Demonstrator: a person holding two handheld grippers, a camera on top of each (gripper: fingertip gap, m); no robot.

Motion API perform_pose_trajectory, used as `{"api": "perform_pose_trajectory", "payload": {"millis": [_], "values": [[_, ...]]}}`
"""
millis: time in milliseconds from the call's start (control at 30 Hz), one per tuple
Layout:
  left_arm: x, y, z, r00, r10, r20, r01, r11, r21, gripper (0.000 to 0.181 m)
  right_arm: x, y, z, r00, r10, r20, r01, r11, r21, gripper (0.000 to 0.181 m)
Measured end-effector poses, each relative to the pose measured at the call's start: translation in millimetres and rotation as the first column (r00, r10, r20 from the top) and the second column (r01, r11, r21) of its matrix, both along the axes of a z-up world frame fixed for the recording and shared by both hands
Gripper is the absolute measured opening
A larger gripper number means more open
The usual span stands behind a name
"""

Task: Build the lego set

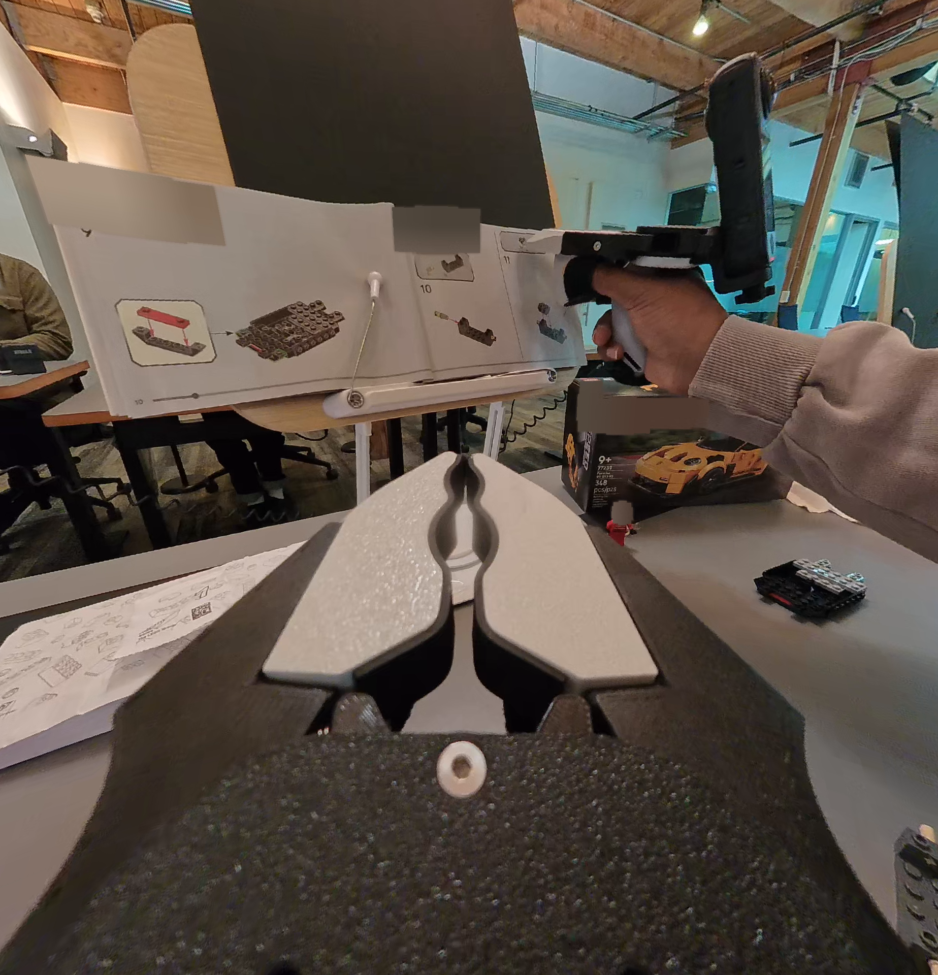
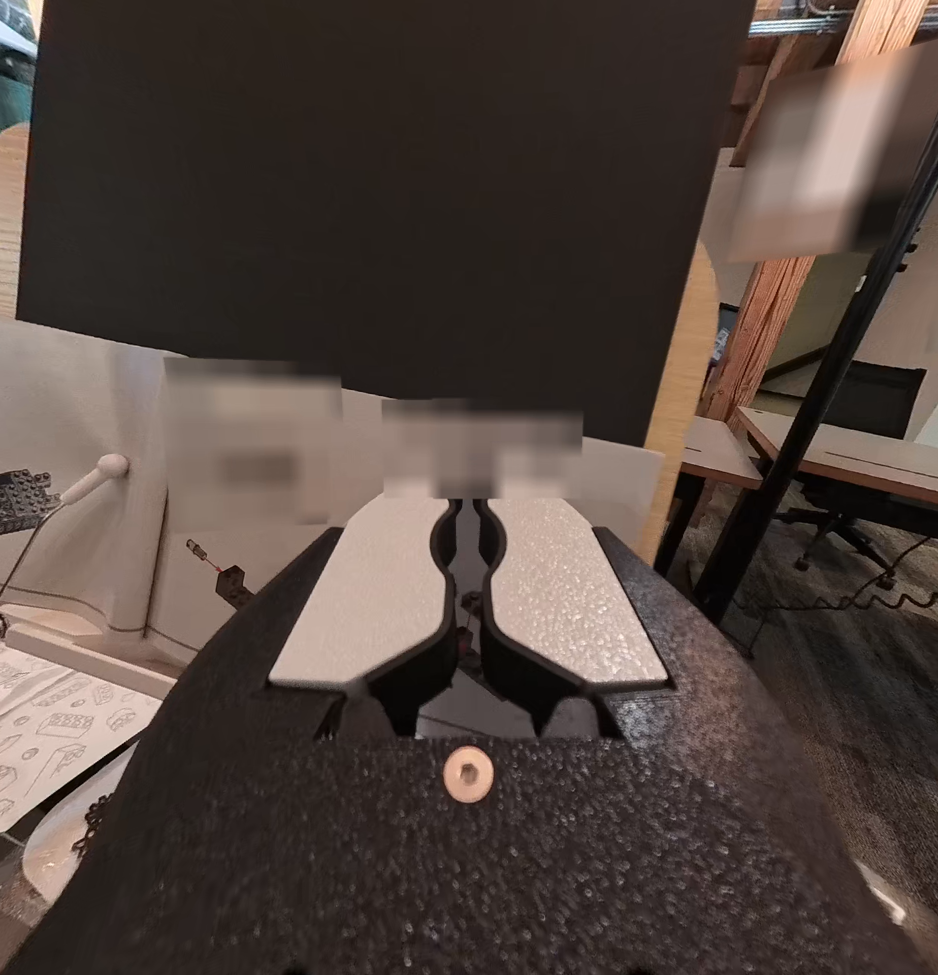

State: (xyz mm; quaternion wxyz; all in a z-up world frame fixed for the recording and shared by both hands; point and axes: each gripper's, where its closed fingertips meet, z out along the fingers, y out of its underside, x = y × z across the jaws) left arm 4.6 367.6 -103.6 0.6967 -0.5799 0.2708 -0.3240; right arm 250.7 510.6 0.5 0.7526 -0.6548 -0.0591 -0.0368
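My left gripper (image 1: 464, 467) is shut and empty, held above the grey table (image 1: 693, 659). A part-built black and grey lego assembly (image 1: 812, 585) lies on the table to its right. The open instruction booklet (image 1: 298, 306) stands on a stand ahead. A hand holds my right gripper (image 1: 543, 240) up at the top right corner of the booklet's right page. In the right wrist view its jaws (image 2: 469, 506) stand nearly closed with a thin slit. The tips are close to the page (image 2: 614, 475), and I see nothing between them. I cannot tell if they touch the page.
The lego box (image 1: 667, 464) with a yellow car stands at the back right, with a small red figure (image 1: 619, 530) in front. A printed paper bag (image 1: 87, 659) lies at the left. Another black lego piece (image 1: 925, 897) sits at the bottom right. A black board (image 2: 377, 184) rises behind the booklet. Tip to tip, the grippers are about 30 cm apart.
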Motion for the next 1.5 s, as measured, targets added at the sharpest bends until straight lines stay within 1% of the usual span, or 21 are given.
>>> {"api": "perform_pose_trajectory", "payload": {"millis": [167, 300, 600, 733, 967, 1100, 1200, 1500], "values": [[1.0, -0.7, -0.2, 1.0, -0.008, 0.001, 0.008, 1.0, -0.001, 0.0, -1.0, 0.4, -0.3, 0.999, -0.019, 0.037, 0.019, 1.0, 0.004, 0.003], [0.7, -0.1, -0.7, 1.0, -0.011, 0.007, 0.011, 1.0, -0.009, 0.0, 2.6, -0.6, 2.9, 0.998, -0.039, 0.042, 0.038, 0.999, 0.02, 0.001], [2.6, -2.3, 0.1, 1.0, -0.028, 0.015, 0.028, 1.0, -0.012, 0.001, 7.5, -0.3, -2.4, 0.998, -0.043, 0.041, 0.043, 0.999, 0.001, 0.0], [2.9, -2.5, 0.2, 1.0, -0.028, 0.013, 0.028, 1.0, -0.012, 0.004, 8.9, -5.6, -16.7, 0.998, -0.047, 0.042, 0.049, 0.998, -0.031, 0.0], [5.9, -4.5, -1.8, 0.999, -0.043, 0.012, 0.043, 0.999, -0.019, 0.004, 13.8, -26.5, -60.1, 0.997, -0.066, 0.047, 0.07, 0.993, -0.098, 0.0], [8.8, -7.0, -2.8, 0.999, -0.054, 0.005, 0.054, 0.998, -0.015, 0.004, 13.9, -30.9, -77.3, 0.997, -0.065, 0.047, 0.07, 0.99, -0.122, 0.0], [9.2, -7.1, -3.4, 0.998, -0.056, 0.002, 0.056, 0.998, -0.016, 0.004, 14.3, -31.0, -81.3, 0.997, -0.063, 0.046, 0.068, 0.99, -0.12, 0.0], [9.9, -6.6, -5.9, 0.998, -0.061, -0.002, 0.061, 0.998, -0.022, 0.004, 13.7, -31.2, -80.6, 0.998, -0.051, 0.037, 0.055, 0.992, -0.114, 0.0]]}}
